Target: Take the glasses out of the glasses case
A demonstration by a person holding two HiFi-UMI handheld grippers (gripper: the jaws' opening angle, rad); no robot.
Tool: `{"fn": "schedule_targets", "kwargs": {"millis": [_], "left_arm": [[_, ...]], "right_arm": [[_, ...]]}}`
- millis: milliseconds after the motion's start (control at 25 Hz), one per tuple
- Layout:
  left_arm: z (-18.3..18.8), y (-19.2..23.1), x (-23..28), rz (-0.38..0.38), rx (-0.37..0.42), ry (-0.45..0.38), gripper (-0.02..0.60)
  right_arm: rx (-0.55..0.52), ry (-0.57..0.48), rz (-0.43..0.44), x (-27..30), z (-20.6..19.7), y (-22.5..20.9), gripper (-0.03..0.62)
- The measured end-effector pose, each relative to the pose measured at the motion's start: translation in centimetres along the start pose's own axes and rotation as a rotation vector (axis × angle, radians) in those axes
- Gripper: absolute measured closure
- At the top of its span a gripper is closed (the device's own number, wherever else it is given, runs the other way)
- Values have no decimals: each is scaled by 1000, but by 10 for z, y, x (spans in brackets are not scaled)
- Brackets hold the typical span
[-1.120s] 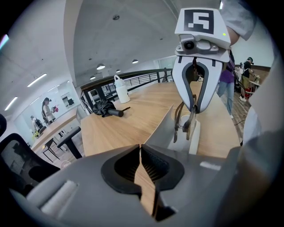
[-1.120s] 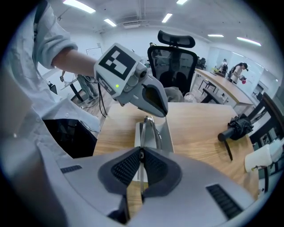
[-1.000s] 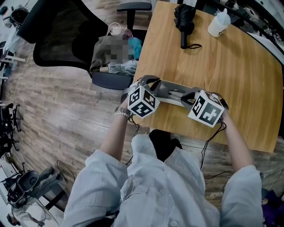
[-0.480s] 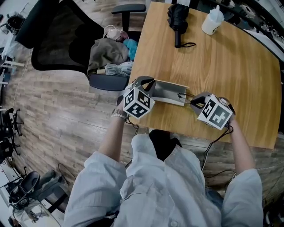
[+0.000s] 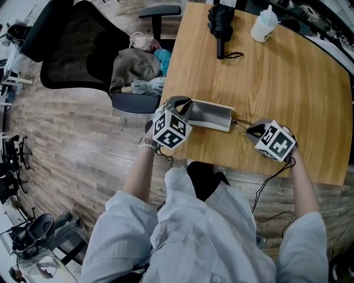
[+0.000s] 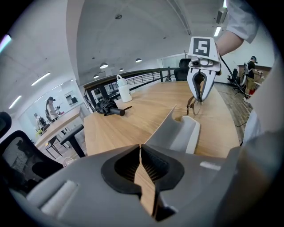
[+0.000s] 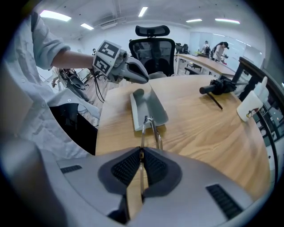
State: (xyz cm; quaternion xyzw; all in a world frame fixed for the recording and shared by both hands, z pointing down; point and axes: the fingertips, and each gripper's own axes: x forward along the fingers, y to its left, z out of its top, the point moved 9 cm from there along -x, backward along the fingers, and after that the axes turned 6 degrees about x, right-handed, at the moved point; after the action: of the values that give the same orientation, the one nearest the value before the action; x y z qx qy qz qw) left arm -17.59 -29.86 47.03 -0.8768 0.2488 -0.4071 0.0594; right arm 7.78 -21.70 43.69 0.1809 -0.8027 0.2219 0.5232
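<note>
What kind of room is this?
Most likely a big open office: a black office chair stands beside the wooden desk, more long desks stand behind, and strip lights run along the ceiling.

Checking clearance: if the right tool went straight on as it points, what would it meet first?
Likely the tabletop under the glasses that the right tool grips; the glasses case lies farther, depth unclear.

A pale grey glasses case (image 5: pixel 213 113) is pictured on a honey-brown, wood-grained table (image 5: pixel 287 77); black-and-white square markers are worn by the grey left gripper (image 5: pixel 181 103) and right gripper (image 5: pixel 253 130). Black umbrella (image 5: pixel 219 25), white bottle (image 5: pixel 263 25) at far edge.
</note>
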Motion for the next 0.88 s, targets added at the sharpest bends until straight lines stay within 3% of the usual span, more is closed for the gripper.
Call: {"fn": "schedule_targets", "kwargs": {"millis": [520,880], "left_arm": [[-1,-1,0,11,-5,6,565],[-3,-5,-3,12,0,6,564]], "right_arm": [[220,-85,107,22,-27,-22,576],[232,-111,43,22,-30,-27,560]]}}
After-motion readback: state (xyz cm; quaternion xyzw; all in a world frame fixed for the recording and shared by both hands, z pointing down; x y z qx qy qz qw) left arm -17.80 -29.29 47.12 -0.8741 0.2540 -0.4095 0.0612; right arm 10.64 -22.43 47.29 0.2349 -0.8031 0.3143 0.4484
